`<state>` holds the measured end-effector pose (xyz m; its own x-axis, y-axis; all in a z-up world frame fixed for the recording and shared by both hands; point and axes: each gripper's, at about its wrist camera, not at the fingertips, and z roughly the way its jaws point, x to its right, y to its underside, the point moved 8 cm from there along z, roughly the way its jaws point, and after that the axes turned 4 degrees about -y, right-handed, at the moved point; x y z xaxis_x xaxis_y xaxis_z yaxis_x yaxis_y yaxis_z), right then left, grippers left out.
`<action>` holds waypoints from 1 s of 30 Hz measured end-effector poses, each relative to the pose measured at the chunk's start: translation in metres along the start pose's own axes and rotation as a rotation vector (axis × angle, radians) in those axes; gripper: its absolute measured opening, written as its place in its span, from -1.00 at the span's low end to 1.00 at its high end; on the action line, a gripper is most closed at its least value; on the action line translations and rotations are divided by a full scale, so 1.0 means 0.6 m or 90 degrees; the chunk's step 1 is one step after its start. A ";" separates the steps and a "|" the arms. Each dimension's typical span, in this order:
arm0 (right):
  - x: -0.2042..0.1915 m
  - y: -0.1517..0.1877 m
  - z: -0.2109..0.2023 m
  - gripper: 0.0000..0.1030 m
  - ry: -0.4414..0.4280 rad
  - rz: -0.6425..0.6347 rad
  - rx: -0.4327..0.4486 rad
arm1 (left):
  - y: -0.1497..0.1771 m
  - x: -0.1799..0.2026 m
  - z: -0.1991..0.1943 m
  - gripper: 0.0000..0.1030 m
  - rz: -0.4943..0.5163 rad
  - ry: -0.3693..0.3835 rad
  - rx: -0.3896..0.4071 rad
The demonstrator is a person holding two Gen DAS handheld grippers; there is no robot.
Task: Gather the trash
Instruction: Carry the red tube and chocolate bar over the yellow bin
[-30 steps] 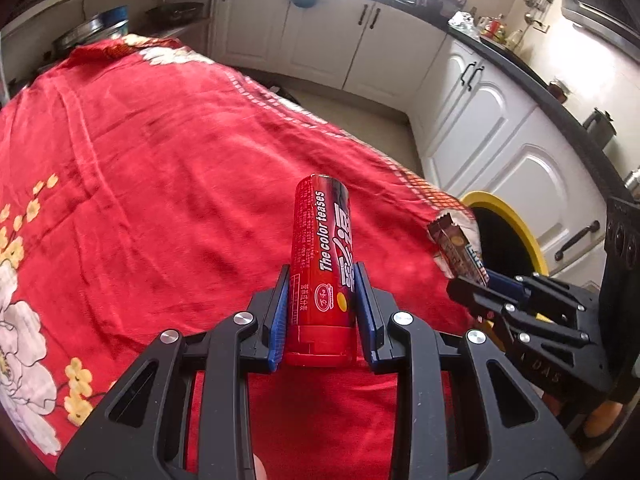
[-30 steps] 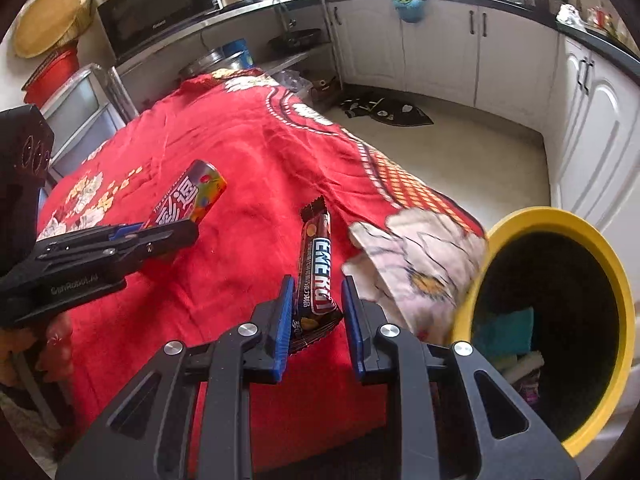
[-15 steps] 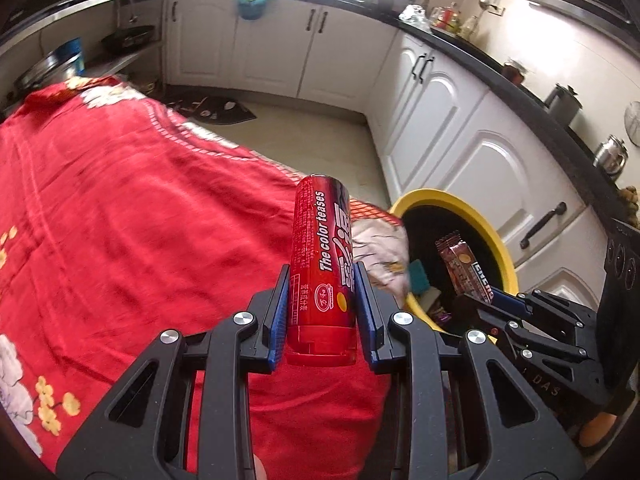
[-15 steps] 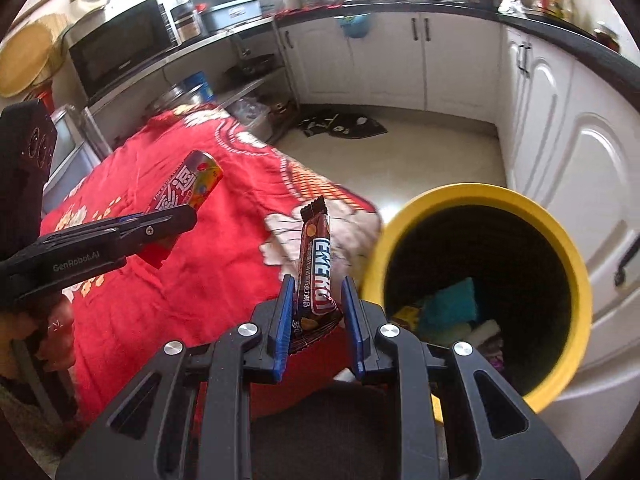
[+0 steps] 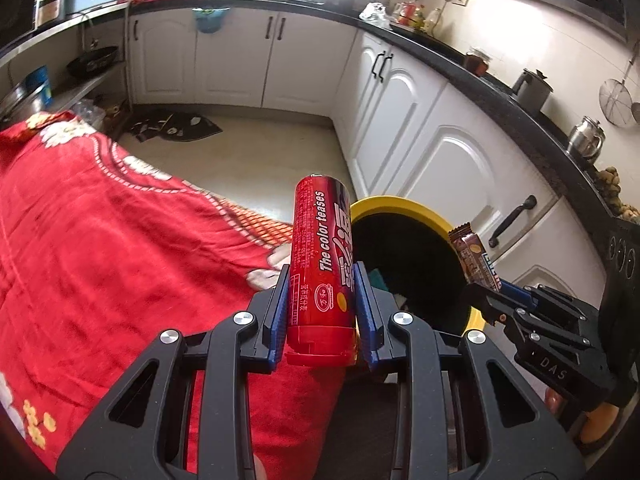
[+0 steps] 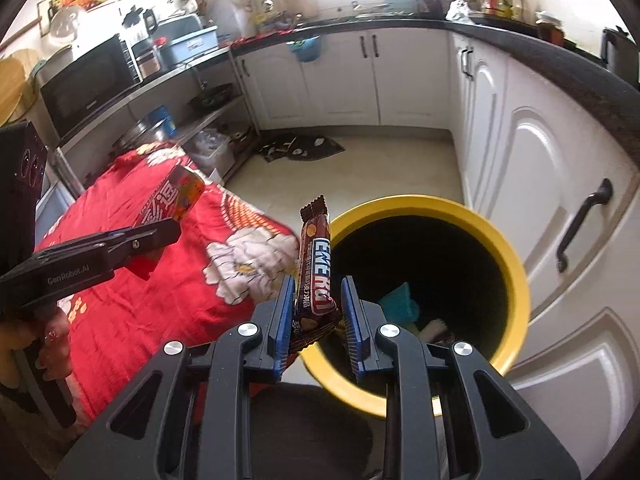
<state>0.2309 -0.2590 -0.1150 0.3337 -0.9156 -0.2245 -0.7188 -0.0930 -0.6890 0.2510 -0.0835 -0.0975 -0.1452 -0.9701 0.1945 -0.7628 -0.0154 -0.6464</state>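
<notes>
My left gripper is shut on a red candy tube that stands upright between its blue pads, just left of the yellow-rimmed trash bin. My right gripper is shut on a brown snack bar wrapper, held up at the left rim of the same bin. In the left wrist view the right gripper and its wrapper hang over the bin's right side. In the right wrist view the left gripper with the tube is over the red cloth.
A red flowered cloth covers the table beside the bin. White cabinets with black handles stand close behind the bin. Some trash lies in the bin's bottom. A dark mat lies on the tiled floor.
Both grippers have moved off the table toward the bin, each keeping its item. The bin has grown larger and more central in both views.
</notes>
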 end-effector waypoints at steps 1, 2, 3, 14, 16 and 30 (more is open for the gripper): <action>0.005 -0.002 -0.004 -0.55 0.004 0.003 0.004 | -0.003 0.006 0.001 -0.55 0.004 0.003 0.001; 0.010 -0.004 -0.009 -0.55 0.008 0.007 0.009 | -0.006 0.012 0.002 -0.55 0.007 0.006 0.003; 0.015 -0.006 -0.013 -0.55 0.011 0.010 0.014 | -0.008 0.019 0.003 -0.55 0.009 0.009 0.004; 0.068 -0.020 -0.061 -0.55 0.056 0.048 0.062 | -0.037 0.078 0.005 -0.55 0.034 0.041 0.024; 0.077 -0.023 -0.071 -0.55 0.063 0.054 0.073 | -0.042 0.088 0.006 -0.55 0.038 0.047 0.028; 0.108 -0.015 -0.092 -0.55 0.115 0.067 0.108 | -0.047 0.136 0.025 -0.55 0.059 0.073 0.042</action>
<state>0.2255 -0.3391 -0.0851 0.1372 -0.9732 -0.1847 -0.6266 0.0592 -0.7771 0.2700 -0.1658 -0.0744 -0.2863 -0.9343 0.2124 -0.7000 0.0525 -0.7122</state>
